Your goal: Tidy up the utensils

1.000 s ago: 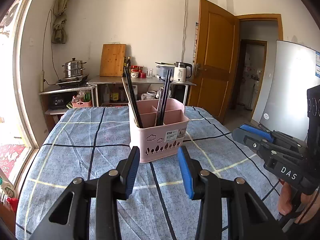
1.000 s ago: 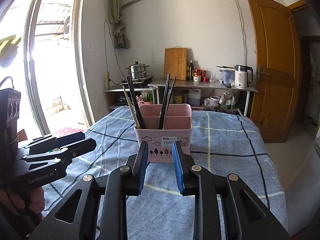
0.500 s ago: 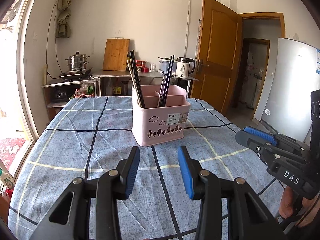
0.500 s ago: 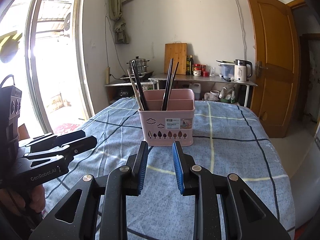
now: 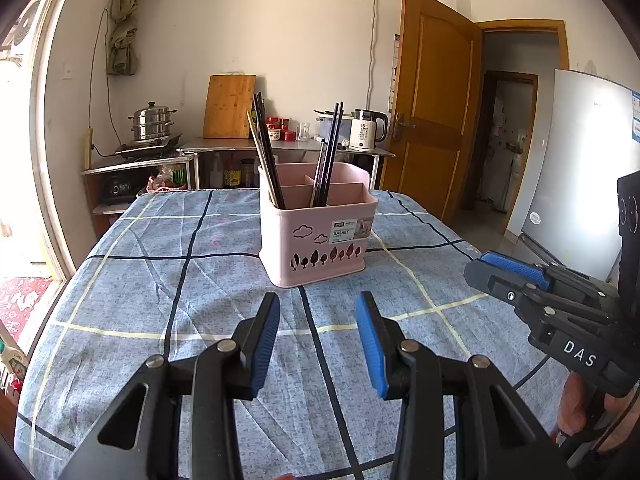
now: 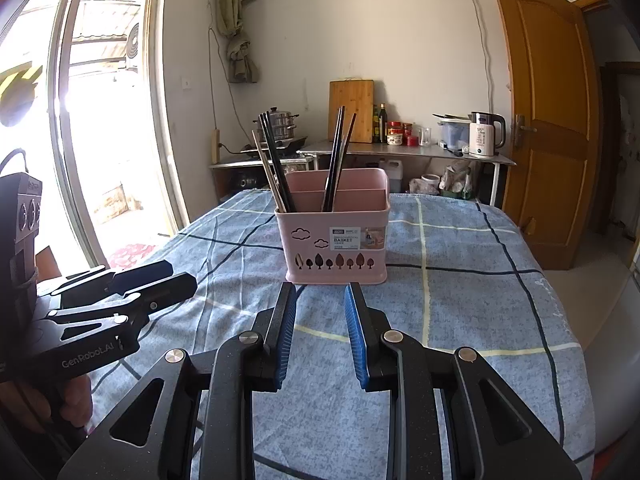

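Note:
A pink divided utensil basket (image 5: pixel 320 236) stands upright on the blue checked tablecloth (image 5: pixel 160 300), straight ahead of both grippers; it also shows in the right wrist view (image 6: pixel 336 240). Dark chopsticks (image 5: pixel 266 148) lean in its left compartment and another dark pair (image 5: pixel 330 148) in the middle; both bundles show in the right wrist view (image 6: pixel 276 160) (image 6: pixel 338 152). My left gripper (image 5: pixel 316 320) is open and empty, short of the basket. My right gripper (image 6: pixel 320 308) is open and empty, just in front of the basket's base.
The right gripper's body (image 5: pixel 560 312) sits at the right of the left wrist view, the left gripper's body (image 6: pixel 100 312) at the left of the right wrist view. A counter (image 6: pixel 400 148) with kettle, pot and cutting board stands behind the table. A door (image 6: pixel 548 120) is right.
Both grippers have drawn back and lowered a little, so the basket sits farther ahead. Both stayed open and empty. The basket and chopsticks have not moved.

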